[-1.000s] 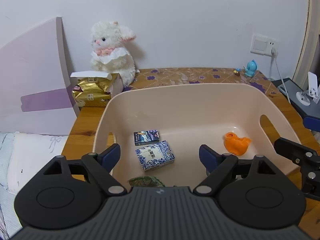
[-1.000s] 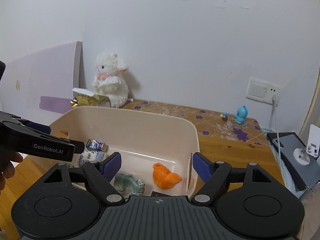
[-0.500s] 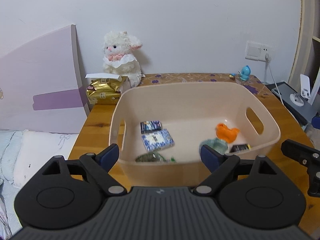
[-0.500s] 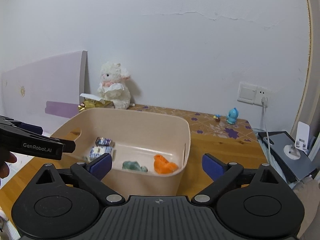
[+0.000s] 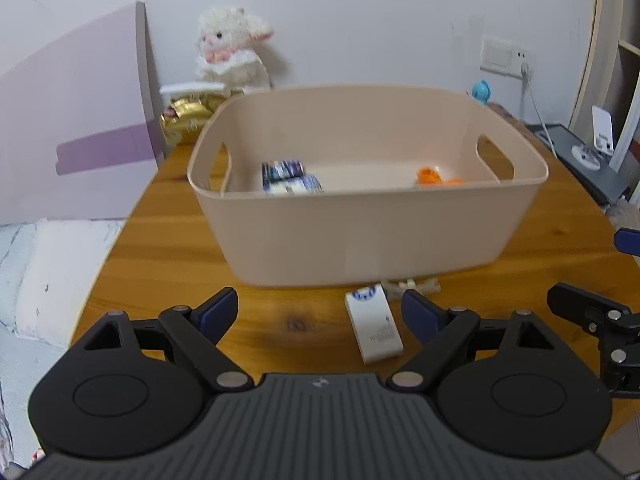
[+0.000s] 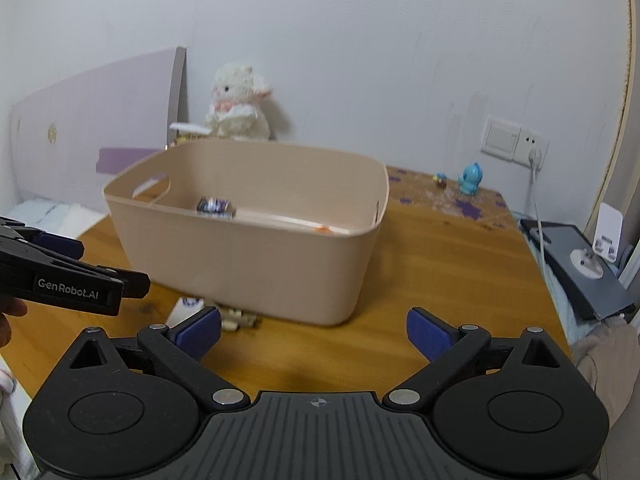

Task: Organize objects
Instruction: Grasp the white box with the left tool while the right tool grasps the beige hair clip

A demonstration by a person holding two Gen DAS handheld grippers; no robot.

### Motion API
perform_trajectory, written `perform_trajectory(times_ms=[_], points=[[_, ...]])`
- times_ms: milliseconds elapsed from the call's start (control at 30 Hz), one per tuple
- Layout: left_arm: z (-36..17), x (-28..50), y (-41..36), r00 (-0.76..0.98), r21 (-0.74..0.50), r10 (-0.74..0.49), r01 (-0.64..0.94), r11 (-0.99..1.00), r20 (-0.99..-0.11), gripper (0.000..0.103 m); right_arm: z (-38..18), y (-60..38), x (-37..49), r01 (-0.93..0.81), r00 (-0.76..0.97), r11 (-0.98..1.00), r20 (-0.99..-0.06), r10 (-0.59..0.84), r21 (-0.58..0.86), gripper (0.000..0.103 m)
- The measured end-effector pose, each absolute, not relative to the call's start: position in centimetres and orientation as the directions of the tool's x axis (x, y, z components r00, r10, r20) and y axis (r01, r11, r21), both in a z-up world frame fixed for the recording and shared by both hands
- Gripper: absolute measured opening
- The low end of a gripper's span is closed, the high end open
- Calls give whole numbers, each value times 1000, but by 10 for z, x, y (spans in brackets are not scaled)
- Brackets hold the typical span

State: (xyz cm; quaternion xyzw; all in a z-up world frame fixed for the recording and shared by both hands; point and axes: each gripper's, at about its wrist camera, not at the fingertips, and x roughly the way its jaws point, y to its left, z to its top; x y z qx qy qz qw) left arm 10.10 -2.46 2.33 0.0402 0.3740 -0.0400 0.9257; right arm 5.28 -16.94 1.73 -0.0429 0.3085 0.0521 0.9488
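Note:
A beige plastic bin [image 5: 368,224] [image 6: 256,256] stands on the wooden table. Inside it lie blue patterned packets [image 5: 288,178] [image 6: 216,206] and an orange toy [image 5: 434,176]. In front of the bin a small white box [image 5: 374,322] [image 6: 186,308] lies flat, with a pale small object [image 5: 412,285] [image 6: 238,318] beside it. My left gripper [image 5: 320,310] is open, low over the table just short of the white box. My right gripper [image 6: 314,330] is open too, held in front of the bin's near right corner, nothing between its fingers.
A white plush lamb [image 5: 232,50] [image 6: 238,106] and a gold packet [image 5: 188,114] sit at the back left. A blue figurine [image 6: 470,178], a wall socket with a cable [image 6: 534,160] and a dark tablet with a white stand [image 6: 580,264] are on the right. A bed [image 5: 44,264] lies left.
Both grippers have pulled back and dropped from above the bin to table level in front of it. The white box and pale object have come into view.

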Motion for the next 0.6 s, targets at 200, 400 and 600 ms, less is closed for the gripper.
perform_trajectory(times_ms=[200,400,600], points=[[2,105,-32,679,26,-58,113,993,-732,89,-2,-169,53,-136,773,989,-630,69,-59,101],[-20,118,-41,639,-6,-79,115,993,-765,89,-20,-170,61,-136,745,989,-665,59,-65,101],[-44,132,-41,594,-49,-102,106,993,-798,90,-39,-169,72,-134,714,989,-698,49,-67,101]])
